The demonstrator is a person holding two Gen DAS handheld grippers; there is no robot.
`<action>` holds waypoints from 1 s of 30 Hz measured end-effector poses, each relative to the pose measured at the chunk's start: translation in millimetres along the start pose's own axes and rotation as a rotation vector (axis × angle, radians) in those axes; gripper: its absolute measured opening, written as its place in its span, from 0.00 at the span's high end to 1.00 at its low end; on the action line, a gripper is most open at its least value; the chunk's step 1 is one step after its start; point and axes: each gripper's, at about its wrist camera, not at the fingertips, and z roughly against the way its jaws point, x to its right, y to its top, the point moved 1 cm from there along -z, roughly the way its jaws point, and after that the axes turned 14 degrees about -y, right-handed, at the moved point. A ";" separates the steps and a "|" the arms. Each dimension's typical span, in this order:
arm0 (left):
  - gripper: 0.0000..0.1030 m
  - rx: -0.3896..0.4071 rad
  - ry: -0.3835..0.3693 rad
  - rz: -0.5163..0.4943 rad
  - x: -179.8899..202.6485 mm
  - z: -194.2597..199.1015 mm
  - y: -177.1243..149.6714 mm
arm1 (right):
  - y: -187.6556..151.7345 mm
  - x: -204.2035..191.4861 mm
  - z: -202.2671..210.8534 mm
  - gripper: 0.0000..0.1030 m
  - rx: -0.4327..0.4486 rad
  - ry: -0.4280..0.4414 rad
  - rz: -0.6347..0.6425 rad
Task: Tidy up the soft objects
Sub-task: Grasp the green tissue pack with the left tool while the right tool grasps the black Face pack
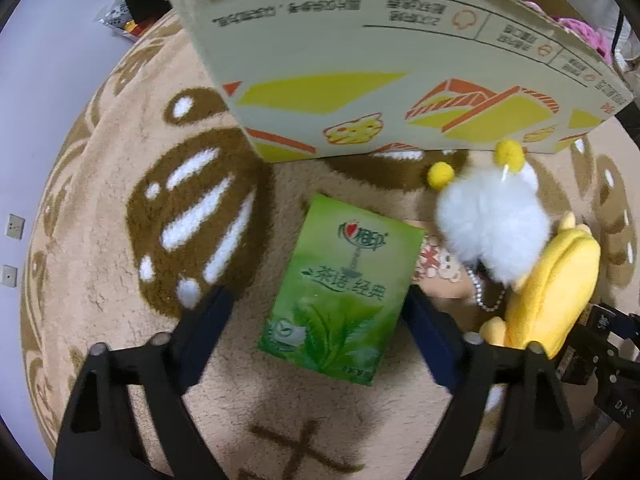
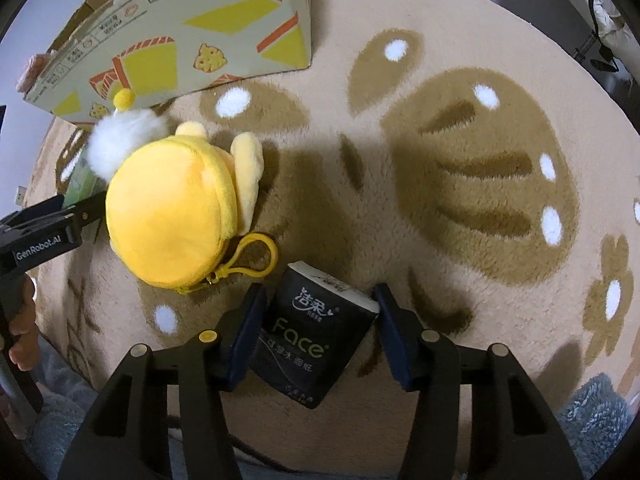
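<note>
A green tissue pack (image 1: 340, 292) lies flat on the rug between the fingers of my left gripper (image 1: 316, 295). The jaws stand open: there is a gap on the pack's left side, while the right finger (image 1: 424, 320) is close to its edge. In the right wrist view, my right gripper (image 2: 319, 292) is shut on a black tissue pack (image 2: 316, 332), with both pads against its sides. A yellow plush pouch (image 2: 172, 208) with a clip and a white fluffy pom-pom (image 2: 124, 136) lie to its left. Both also show in the left wrist view, pouch (image 1: 552, 288) and pom-pom (image 1: 492, 220), right of the green pack.
An open cardboard box (image 1: 400, 60) stands on the beige and brown rug (image 2: 440, 120) just beyond the toys, with pink and purple soft things inside. A small bear charm on a bead chain (image 1: 436, 260) lies by the pom-pom. A blue-grey fluffy cloth (image 2: 596, 404) is at the rug's near right edge.
</note>
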 end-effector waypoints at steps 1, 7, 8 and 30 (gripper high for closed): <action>0.32 0.001 -0.011 -0.001 0.5 0.1 0.5 | 1.3 1.5 0.8 0.45 0.002 0.003 -0.001; 0.42 -0.001 -0.012 -0.017 5.7 1.2 -0.6 | 8.8 5.1 14.6 0.46 0.075 0.053 -0.018; 0.42 -0.001 -0.004 -0.018 6.1 2.0 -1.4 | 10.1 4.6 20.3 0.46 0.101 0.051 -0.016; 0.42 0.428 0.074 -0.082 39.6 132.5 -36.2 | 16.9 2.6 99.4 0.46 0.448 0.195 -0.017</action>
